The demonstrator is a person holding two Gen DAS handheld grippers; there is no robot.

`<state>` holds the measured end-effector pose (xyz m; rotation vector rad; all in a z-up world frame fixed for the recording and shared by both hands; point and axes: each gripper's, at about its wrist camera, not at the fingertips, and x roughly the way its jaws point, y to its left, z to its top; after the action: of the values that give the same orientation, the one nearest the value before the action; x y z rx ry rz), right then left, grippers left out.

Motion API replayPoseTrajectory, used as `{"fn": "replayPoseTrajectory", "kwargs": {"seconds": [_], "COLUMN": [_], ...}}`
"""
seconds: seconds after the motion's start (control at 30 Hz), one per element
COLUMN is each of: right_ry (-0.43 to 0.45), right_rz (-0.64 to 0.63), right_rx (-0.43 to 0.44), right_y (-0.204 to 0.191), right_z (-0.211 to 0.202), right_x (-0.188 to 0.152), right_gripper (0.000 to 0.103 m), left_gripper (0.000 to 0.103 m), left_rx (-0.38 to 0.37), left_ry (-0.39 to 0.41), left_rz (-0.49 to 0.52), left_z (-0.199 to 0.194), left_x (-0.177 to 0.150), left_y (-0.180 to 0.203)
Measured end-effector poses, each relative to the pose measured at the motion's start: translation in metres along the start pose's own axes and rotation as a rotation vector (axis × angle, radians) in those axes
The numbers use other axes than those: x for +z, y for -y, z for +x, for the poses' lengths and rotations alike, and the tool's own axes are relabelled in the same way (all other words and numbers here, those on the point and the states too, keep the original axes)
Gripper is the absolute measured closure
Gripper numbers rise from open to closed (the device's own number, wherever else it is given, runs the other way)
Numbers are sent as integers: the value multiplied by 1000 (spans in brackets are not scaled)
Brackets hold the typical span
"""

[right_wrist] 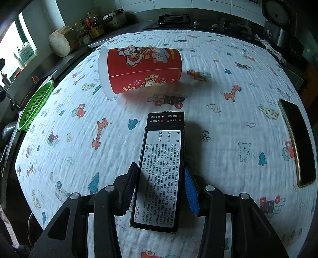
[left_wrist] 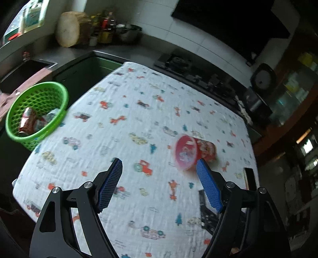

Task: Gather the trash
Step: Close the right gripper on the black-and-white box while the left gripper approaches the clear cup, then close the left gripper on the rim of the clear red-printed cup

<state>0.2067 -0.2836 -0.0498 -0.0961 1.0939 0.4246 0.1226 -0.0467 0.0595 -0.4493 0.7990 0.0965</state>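
Trash box (right_wrist: 159, 170) sitting between right gripper (right_wrist: 161, 188) pads, seemingly clamped; lifting level toward green basket (left_wrist: 37, 113). Left gripper (left_wrist: 159, 184) hanging spread, empty.

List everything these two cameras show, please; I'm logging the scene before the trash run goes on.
Paper cup: 1, red with white rim, on its side mid-table.
Flat box: 1, black with white printed label, between the right gripper's fingers.
Basket: 1, green, off the table's left edge, holding a crushed red can and crumpled wrappers.
Phone: 1, dark, near the table's right edge.
Tablecloth: 1, white with cartoon prints, covering the table.
Chopping block: 1, pale wood, on the counter.
Bottles: several, mixed colours, beside the block.
Gas stove: 1, black, behind the table.
Left gripper: open, above the cloth.
Right gripper: closed around the box.
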Motion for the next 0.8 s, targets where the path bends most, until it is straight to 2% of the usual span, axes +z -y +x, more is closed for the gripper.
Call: {"fn": "replayPoseTrajectory", "kwargs": {"seconds": [0.1,0.2,0.3,0.47,0.63,0.8], "right_ry": [7,13,14,12,11,12], "right_rz": [11,13,11,15,18,17], "right_rx": [-1,-7,-6,8,22,31], "right_y": [1,0,0,3,5,6], "right_z": [0,0,-1,-2,-3,-3], "right_x": [-1,0,-1,-3,-3,-3], "right_gripper": [59,59,59,60,60,60], "left_gripper": [27,27,27,28,32,36], "left_rx": [-80,-171,-210,-231,-256,-248], "left_ry": [-64,-168,-245,-274,-296,-297], "left_rz": [21,28,37,61,115,125], "left_z": [17,46,73,98,121,142], "left_x": [0,-4,-9,-12,-8,-4], "left_y": [10,18,23,27,37,39]}}
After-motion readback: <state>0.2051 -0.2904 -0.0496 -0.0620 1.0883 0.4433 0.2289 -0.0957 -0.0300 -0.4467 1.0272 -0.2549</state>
